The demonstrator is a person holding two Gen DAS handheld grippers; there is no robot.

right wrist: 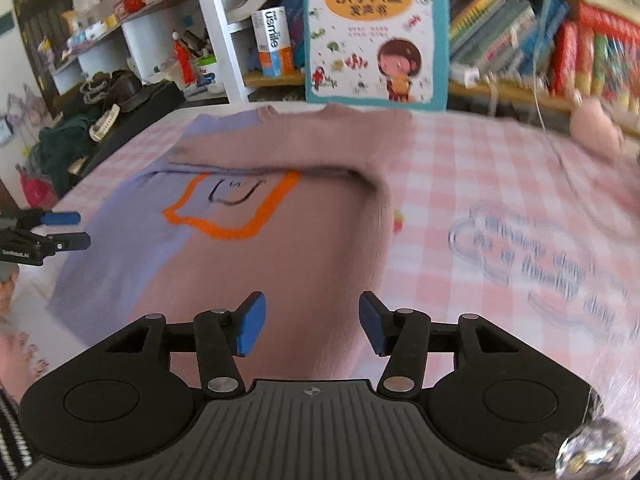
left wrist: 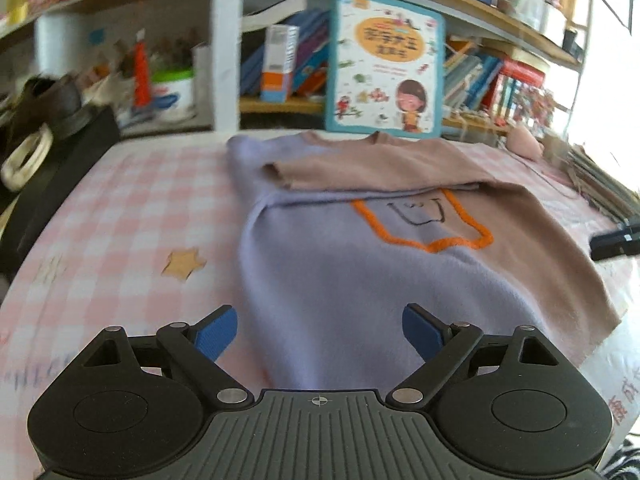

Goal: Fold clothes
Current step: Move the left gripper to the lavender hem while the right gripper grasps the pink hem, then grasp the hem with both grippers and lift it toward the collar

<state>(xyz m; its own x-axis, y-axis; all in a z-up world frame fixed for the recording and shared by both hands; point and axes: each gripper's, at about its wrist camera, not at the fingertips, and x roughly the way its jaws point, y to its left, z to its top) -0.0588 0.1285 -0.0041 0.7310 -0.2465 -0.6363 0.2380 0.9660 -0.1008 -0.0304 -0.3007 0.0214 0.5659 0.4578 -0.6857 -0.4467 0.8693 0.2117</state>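
A lilac and brown sweater (left wrist: 340,264) with an orange outline patch lies flat on the pink checked table, its sleeves folded across the chest. It also shows in the right wrist view (right wrist: 280,232). My left gripper (left wrist: 320,334) is open and empty, hovering over the sweater's near lilac hem. My right gripper (right wrist: 312,326) is open and empty over the near brown hem. The left gripper's fingers (right wrist: 60,230) show at the left edge of the right wrist view. The right gripper's tip (left wrist: 616,240) shows at the right edge of the left wrist view.
The pink checked tablecloth (left wrist: 132,216) covers the table. A children's book (left wrist: 384,64) leans on shelves of books behind the sweater. A black case with clutter (left wrist: 52,152) sits at the left. A pink soft item (right wrist: 592,124) lies at the back right.
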